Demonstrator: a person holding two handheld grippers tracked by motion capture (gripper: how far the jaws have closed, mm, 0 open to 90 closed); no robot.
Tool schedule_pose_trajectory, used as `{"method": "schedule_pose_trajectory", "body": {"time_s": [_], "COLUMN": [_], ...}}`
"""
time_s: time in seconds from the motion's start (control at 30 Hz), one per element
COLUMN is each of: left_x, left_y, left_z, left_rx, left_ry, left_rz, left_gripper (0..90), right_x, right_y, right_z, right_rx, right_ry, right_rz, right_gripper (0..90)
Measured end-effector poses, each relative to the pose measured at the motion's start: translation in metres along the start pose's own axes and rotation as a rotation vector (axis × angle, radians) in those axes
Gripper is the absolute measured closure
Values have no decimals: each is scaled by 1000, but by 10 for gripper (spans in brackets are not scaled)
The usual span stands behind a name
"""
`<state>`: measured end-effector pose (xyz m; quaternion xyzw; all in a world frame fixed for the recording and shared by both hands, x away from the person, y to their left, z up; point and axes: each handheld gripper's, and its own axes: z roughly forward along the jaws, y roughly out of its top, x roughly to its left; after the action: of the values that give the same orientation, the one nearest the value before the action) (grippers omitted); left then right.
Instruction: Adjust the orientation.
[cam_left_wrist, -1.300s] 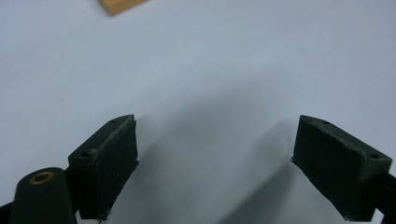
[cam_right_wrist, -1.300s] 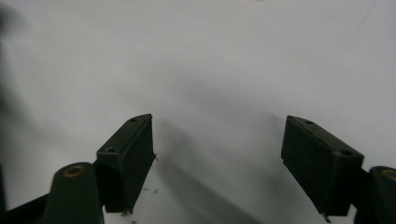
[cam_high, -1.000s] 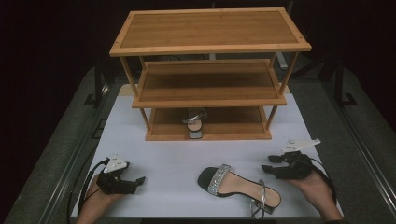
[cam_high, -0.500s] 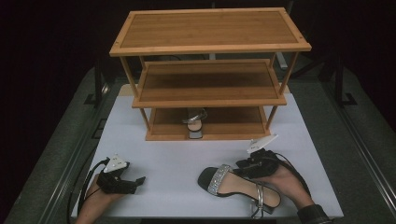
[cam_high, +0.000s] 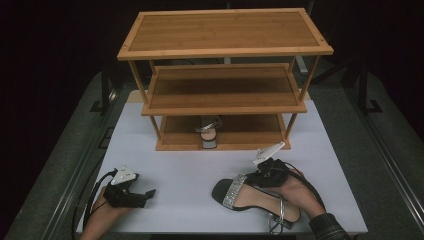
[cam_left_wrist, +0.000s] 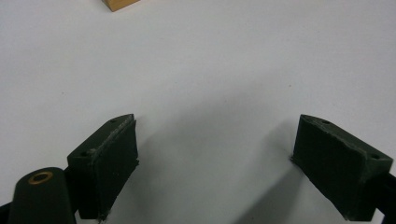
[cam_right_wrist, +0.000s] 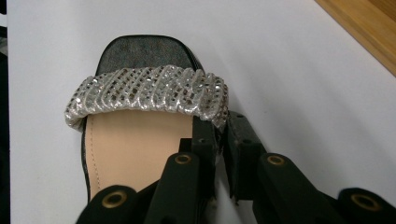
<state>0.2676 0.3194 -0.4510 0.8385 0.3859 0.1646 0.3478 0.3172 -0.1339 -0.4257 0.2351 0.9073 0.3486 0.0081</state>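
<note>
A black sandal (cam_high: 252, 201) with a silver sparkly strap (cam_high: 231, 192) lies on the white table (cam_high: 190, 170) at the front right, toe pointing left. My right gripper (cam_high: 253, 178) sits at its far side; its jaws have just been closing. In the right gripper view the right gripper (cam_right_wrist: 220, 129) is shut on the sandal (cam_right_wrist: 135, 149), pinching its side edge just below the strap (cam_right_wrist: 149, 91). My left gripper (cam_high: 148, 194) rests at the front left, and in its own view the left gripper (cam_left_wrist: 215, 154) stands open over bare table.
A wooden three-tier shelf rack (cam_high: 225, 30) stands at the back of the table. A matching sandal (cam_high: 208, 131) stands on its bottom shelf. The rack's edge (cam_right_wrist: 364, 28) lies to the right of the held sandal. The table's front edge is close under both hands.
My right hand has moved left from the table's right side to the sandal, and its jaws have closed on the sandal's edge. The left gripper has stayed put.
</note>
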Motion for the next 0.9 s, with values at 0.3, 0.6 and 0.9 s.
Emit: {"method": "schedule_pose_trajectory", "body": {"time_s": [0.3, 0.6, 0.9], "left_x": [0, 0, 1], "left_y": [0, 0, 0], "left_z": [0, 0, 0], "left_rx": [1, 1, 1], "left_ry": [-2, -4, -5], "left_rz": [1, 2, 3], "left_gripper": [129, 129, 129], "right_x": [-25, -50, -57], "right_y": [-1, 12, 17], "right_z": [-6, 3, 11], "right_rx": [-30, -71, -86], "right_ry": [-84, -165, -177], "right_rz": [67, 121, 141], "right_gripper": [834, 837, 758]}}
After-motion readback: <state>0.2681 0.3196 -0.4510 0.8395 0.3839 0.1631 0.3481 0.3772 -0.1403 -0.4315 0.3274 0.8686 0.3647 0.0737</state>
